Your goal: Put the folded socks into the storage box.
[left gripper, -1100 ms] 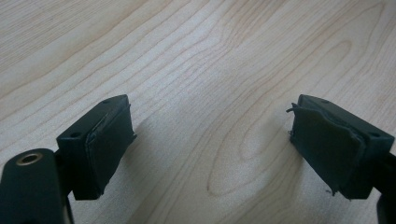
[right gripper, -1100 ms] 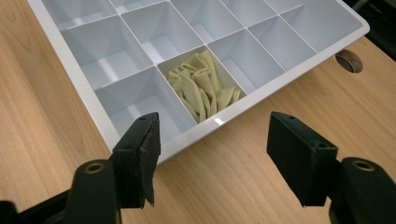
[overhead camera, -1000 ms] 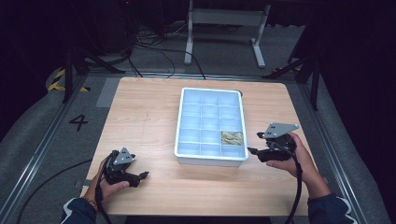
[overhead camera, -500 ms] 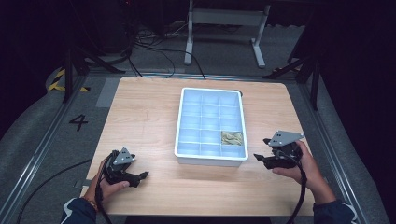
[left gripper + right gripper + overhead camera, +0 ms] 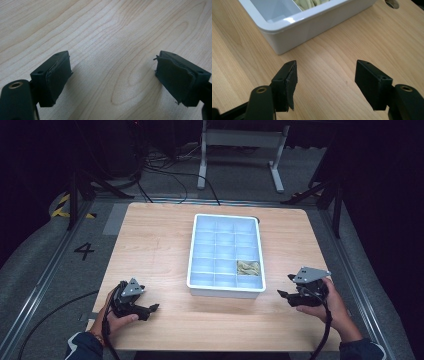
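A white compartment tray (image 5: 226, 291) stands in the middle of the wooden table (image 5: 160, 245). One compartment near its front right corner holds a pale yellowish bundle (image 5: 248, 267), whose edge also appears in the right gripper view as the bundle (image 5: 308, 3). My right gripper (image 5: 283, 294) is low over the table just right of the tray's front corner (image 5: 277, 27), jaws open with bare wood between them (image 5: 325, 82). My left gripper (image 5: 152, 309) rests at the front left, open over bare wood (image 5: 112, 75).
A round hole (image 5: 392, 3) is cut in the tabletop beyond the tray. The table's front edge runs just behind both hands. Dark floor, cables and a metal stand (image 5: 240, 140) lie beyond the far edge.
My right gripper has come down and back toward the front edge, away from the tray's right side. The left gripper has stayed where it was.
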`<act>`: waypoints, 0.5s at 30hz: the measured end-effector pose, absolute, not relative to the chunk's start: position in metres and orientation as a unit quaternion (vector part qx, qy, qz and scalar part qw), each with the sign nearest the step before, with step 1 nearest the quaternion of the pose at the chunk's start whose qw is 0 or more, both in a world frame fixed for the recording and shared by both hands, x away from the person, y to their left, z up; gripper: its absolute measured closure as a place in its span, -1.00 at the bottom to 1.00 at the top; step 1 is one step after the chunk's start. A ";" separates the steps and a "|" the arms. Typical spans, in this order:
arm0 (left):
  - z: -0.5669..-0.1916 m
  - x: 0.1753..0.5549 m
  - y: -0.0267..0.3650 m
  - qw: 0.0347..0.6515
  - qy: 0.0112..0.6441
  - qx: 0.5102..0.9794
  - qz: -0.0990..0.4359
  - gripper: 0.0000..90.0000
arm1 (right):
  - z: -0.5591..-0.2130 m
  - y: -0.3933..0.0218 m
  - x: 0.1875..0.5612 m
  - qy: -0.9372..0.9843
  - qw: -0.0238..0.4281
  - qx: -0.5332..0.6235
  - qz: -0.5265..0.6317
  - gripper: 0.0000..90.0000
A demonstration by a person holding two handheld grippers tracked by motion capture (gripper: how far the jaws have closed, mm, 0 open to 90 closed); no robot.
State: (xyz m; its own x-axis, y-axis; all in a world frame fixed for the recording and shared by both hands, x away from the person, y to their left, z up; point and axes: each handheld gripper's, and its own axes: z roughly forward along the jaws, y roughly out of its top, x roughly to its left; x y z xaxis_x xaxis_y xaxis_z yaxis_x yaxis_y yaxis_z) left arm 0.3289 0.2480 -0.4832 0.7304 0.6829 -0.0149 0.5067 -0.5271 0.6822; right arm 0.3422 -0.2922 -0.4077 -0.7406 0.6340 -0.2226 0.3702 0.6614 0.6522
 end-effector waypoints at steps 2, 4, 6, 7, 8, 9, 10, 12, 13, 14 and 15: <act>-0.483 0.329 0.248 0.344 0.344 0.864 0.129 -0.71 | -0.413 -0.296 0.341 0.883 0.223 0.290 0.295 -0.21; -0.483 0.329 0.248 0.345 0.344 0.864 0.127 -0.71 | -0.415 -0.298 0.341 0.883 0.222 0.290 0.294 -0.21; -0.483 0.329 0.248 0.344 0.344 0.864 0.128 -0.71 | -0.418 -0.300 0.340 0.883 0.223 0.292 0.292 -0.21; -0.483 0.329 0.248 0.345 0.344 0.864 0.127 -0.71 | -0.420 -0.301 0.339 0.883 0.223 0.294 0.289 -0.21; -0.483 0.329 0.248 0.343 0.344 0.864 0.129 -0.71 | -0.421 -0.302 0.338 0.883 0.223 0.294 0.290 -0.21; -0.483 0.329 0.248 0.344 0.344 0.864 0.128 -0.71 | -0.423 -0.303 0.338 0.882 0.223 0.296 0.290 -0.21; -0.483 0.329 0.248 0.345 0.344 0.864 0.127 -0.71 | -0.425 -0.305 0.337 0.882 0.223 0.298 0.289 -0.21; -0.483 0.329 0.248 0.343 0.344 0.864 0.129 -0.71 | -0.428 -0.308 0.336 0.881 0.224 0.302 0.287 -0.21; -0.483 0.329 0.248 0.344 0.344 0.864 0.129 -0.71 | -0.429 -0.309 0.335 0.880 0.225 0.305 0.286 -0.21; -0.483 0.329 0.248 0.343 0.344 0.864 0.129 -0.71 | -0.432 -0.311 0.334 0.879 0.225 0.308 0.285 -0.21; -0.483 0.329 0.248 0.344 0.344 0.864 0.128 -0.71 | -0.434 -0.313 0.333 0.880 0.222 0.311 0.283 -0.22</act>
